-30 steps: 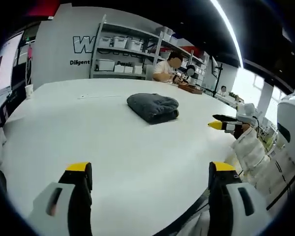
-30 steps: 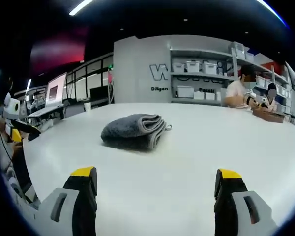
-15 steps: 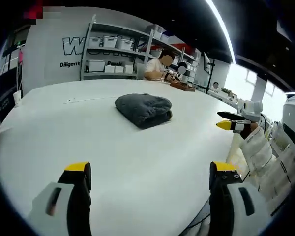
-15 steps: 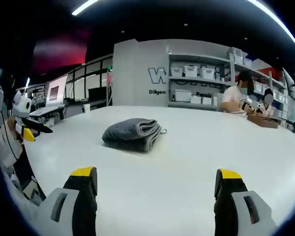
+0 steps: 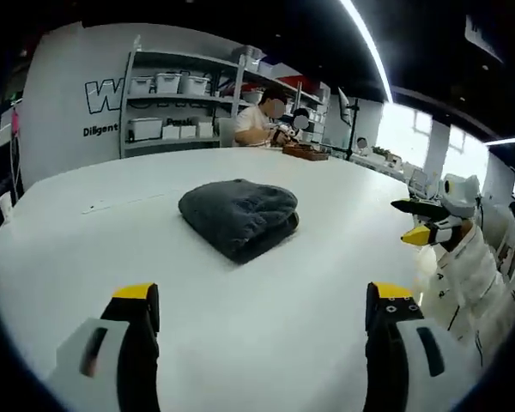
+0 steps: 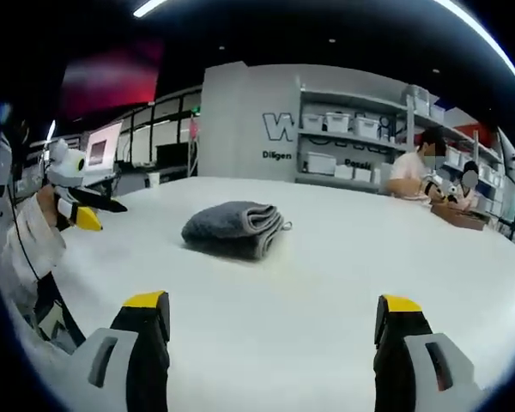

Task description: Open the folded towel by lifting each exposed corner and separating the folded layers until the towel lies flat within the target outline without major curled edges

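- The towel (image 5: 238, 217), dark grey and still folded into a thick bundle, lies on the white table (image 5: 240, 318), well in from every edge; in the right gripper view the towel (image 6: 233, 228) shows its stacked layers at the end facing right.
- No outline around the towel can be made out on the table (image 6: 326, 292).
- The left gripper (image 5: 262, 296) hovers over the table on the near side of the towel, well apart from it, with its yellow-tipped jaws spread wide and nothing between them.
- The right gripper (image 6: 275, 306) also sits back from the towel above the table, jaws set wide apart and empty.
- In the left gripper view the right gripper (image 5: 422, 225) comes in to the right of the towel, beyond the table edge, held by a white sleeve (image 5: 463, 275).
- In the right gripper view the left gripper (image 6: 87, 212) shows to the left of the towel, near the table edge.
- Far behind the towel stand shelves (image 5: 167, 103) with white boxes against a wall, and people (image 6: 409, 167) sit at the far side.
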The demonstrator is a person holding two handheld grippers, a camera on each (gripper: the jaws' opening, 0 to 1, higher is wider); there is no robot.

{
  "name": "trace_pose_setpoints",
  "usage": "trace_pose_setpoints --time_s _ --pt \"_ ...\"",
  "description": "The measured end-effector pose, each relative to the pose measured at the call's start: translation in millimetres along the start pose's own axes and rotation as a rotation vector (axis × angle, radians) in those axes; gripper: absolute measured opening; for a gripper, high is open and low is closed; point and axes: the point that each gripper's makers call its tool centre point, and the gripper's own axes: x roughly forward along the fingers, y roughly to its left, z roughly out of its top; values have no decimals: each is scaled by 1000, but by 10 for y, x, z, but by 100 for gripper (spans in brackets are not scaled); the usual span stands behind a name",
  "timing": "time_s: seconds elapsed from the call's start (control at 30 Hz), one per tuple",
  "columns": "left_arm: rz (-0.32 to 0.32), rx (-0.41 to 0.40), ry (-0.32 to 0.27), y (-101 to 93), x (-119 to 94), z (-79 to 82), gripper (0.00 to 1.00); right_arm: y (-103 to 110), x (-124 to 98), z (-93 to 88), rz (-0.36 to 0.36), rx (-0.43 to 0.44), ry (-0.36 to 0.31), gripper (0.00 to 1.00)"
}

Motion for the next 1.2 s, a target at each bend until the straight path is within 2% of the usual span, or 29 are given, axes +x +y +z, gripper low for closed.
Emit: trace_pose_setpoints --time_s 0.17,0.37,0.57,0.67,0.8,0.9,0.97,1.07,1.2 --pt "-25 9 -1 -28 191 30 99 0 -30 4 3 10 2 99" --pt "-22 24 11 16 388 96 99 -22 -113 -46 -9 15 18 99" --pt "-10 31 -71 -39 611 344 96 -30 -158 -70 -14 21 26 99" --pt "-21 46 -73 -101 730 398 95 -19 -162 -64 -10 15 29 99" --pt "3 64 -90 -129 848 446 92 -19 -162 -45 -11 2 32 98" --pt "-6 79 -95 -187 940 441 88 10 -148 -28 0 -1 29 96" --pt "-18 97 -59 -226 1000 357 87 36 -136 -34 8 -7 35 96" --pt "-23 102 -51 -277 1103 300 86 78 -115 -59 21 -13 49 96" --pt "-30 109 -49 -305 1217 298 80 82 -117 -60 23 -24 55 95"
